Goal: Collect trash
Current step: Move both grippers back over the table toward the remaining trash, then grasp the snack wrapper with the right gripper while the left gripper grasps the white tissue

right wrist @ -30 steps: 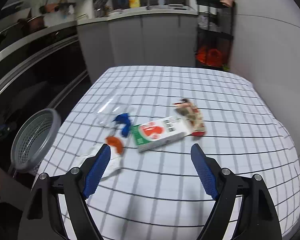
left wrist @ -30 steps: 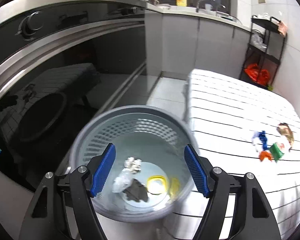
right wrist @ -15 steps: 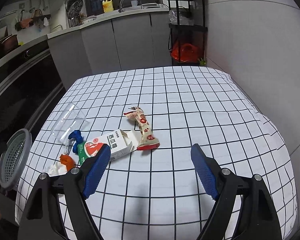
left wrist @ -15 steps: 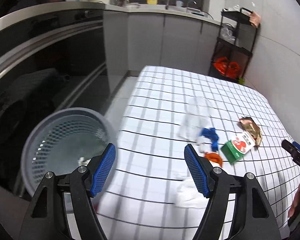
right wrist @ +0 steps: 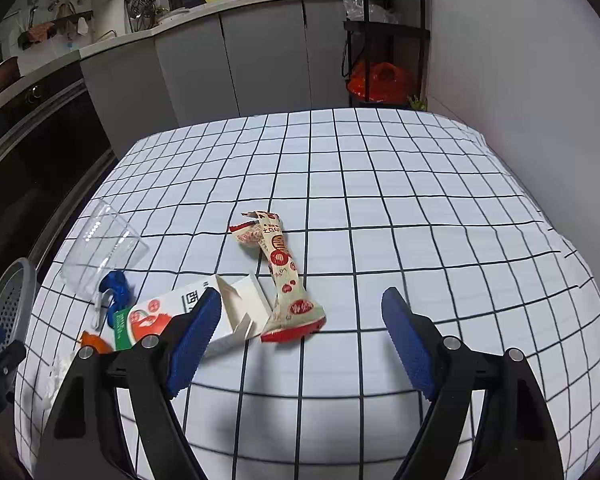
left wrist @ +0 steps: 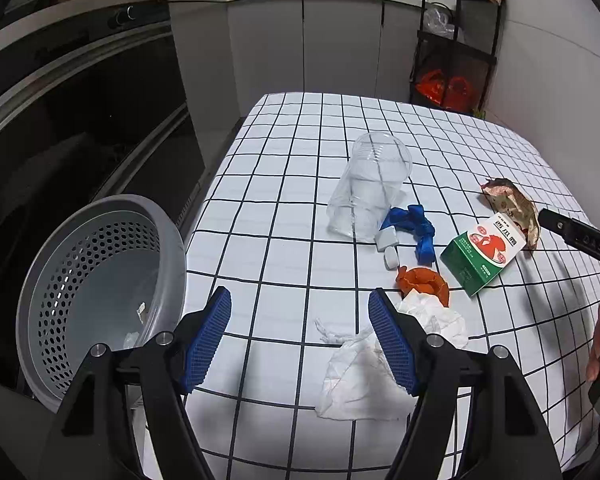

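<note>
Checked table point(left wrist: 284, 200) holds litter beside the bin point(left wrist: 100, 208). Both grippers, left point(left wrist: 300, 336) and right point(right wrist: 302, 340), hover wide open and empty, so a pickup is starting. Next, I judge: left closes on the tissue point(left wrist: 356, 376), right on the wrapper point(right wrist: 284, 276).

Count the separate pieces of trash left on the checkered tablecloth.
7, though small bits may be hidden: clear cup, blue scrap, white bits, orange scrap, crumpled tissue, green carton, snack wrapper.
</note>
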### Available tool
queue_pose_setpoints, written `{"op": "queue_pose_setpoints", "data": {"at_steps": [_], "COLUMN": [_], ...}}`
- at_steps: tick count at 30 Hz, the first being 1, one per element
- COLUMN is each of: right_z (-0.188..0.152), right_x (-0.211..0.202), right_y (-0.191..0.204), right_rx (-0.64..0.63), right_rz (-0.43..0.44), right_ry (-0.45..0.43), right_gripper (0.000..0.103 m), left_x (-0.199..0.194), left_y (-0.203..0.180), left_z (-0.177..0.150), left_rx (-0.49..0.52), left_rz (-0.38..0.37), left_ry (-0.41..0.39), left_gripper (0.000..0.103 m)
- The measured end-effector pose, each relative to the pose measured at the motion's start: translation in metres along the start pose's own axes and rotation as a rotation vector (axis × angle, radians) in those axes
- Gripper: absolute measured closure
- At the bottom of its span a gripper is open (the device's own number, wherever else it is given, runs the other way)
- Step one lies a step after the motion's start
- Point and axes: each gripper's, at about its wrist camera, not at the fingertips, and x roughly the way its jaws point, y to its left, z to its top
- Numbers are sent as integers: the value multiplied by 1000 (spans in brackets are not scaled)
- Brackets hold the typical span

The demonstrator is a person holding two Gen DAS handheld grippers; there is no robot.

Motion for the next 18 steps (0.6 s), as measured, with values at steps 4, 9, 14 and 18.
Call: {"op": "queue_pose_setpoints", "data": {"at_steps": [4,9,14,18], "right_z": [3,7,9,6], "right_x": [18,33,43,48], "right_y": [-3,-8,-9,-7], "right_rx": [11,30,28,19], "right_rz": [-11,-23,-27,-13], "right_ry": [23,43,68,91], "right_gripper": [24,25,41,74], "left_x": [3,5,6,7], "left_y": [-3,-4,-5,-5], "left_z": [-3,-5,-6,-7], "left_rx": [18,31,35,41], "left_rz": [16,26,31,28], "left_ry": [4,8,8,8], "left_gripper": [32,31,31,28]}}
